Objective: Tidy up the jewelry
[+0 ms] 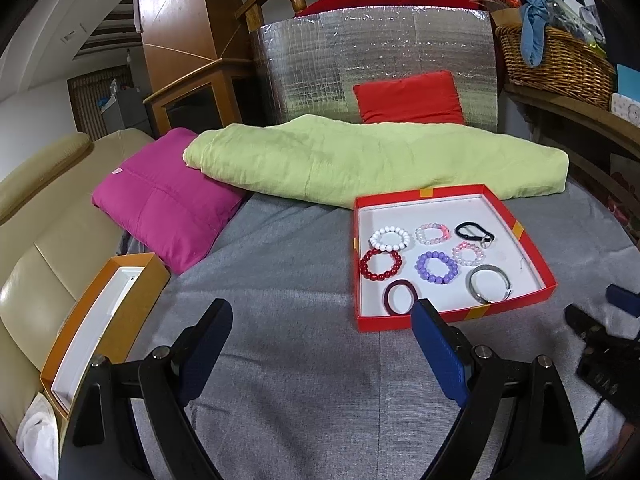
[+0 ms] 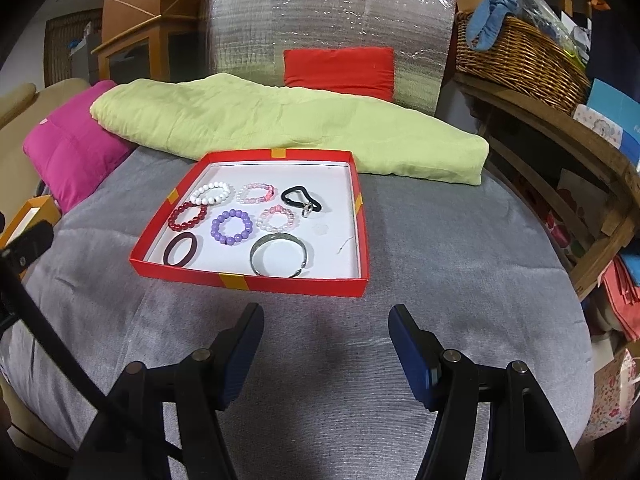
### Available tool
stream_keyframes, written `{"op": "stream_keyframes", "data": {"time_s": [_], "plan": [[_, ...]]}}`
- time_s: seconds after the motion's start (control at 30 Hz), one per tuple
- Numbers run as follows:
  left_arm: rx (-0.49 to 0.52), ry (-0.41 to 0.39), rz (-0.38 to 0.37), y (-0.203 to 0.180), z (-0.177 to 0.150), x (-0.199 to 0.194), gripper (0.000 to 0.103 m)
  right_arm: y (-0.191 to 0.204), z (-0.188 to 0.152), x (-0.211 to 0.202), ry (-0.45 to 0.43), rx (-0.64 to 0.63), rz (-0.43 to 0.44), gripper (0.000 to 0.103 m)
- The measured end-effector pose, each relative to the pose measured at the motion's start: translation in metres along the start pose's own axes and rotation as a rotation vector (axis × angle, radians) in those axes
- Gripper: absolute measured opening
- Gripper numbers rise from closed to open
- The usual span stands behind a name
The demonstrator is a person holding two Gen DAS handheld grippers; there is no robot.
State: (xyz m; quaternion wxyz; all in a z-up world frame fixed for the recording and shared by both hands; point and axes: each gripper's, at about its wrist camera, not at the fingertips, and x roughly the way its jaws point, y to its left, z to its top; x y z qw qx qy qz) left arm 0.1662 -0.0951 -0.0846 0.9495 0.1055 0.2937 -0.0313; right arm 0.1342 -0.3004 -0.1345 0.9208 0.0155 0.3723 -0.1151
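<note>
A red tray (image 2: 256, 281) with a white floor lies on the grey cloth; it also shows in the left wrist view (image 1: 536, 248). In it lie several bracelets: white beads (image 2: 211, 193), red beads (image 2: 187, 216), purple beads (image 2: 232, 227), a dark maroon band (image 2: 181, 249), a silver bangle (image 2: 279, 260), and a black carabiner (image 2: 301, 199). My right gripper (image 2: 326, 320) is open and empty, just in front of the tray. My left gripper (image 1: 322, 316) is open and empty, left of the tray's near corner. An orange box (image 1: 102, 320) with a white inside stands at the left.
A green folded blanket (image 2: 280, 128), a pink cushion (image 1: 168, 196) and a red cushion (image 2: 340, 66) lie behind the tray. A silver foil panel (image 2: 328, 16) stands at the back. A wicker basket (image 2: 516, 64) sits on a wooden shelf at right. A beige sofa (image 1: 40, 216) is at left.
</note>
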Motion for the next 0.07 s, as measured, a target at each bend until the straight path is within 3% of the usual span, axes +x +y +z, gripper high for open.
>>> {"op": "stream_keyframes", "data": {"time_s": [0.07], "plan": [[-0.005,0.017,-0.012,0.0041,-0.0018,0.0105,0.091,-0.01,0.0017,0.0022,-0.005,0.019,-0.022,0.068]]}}
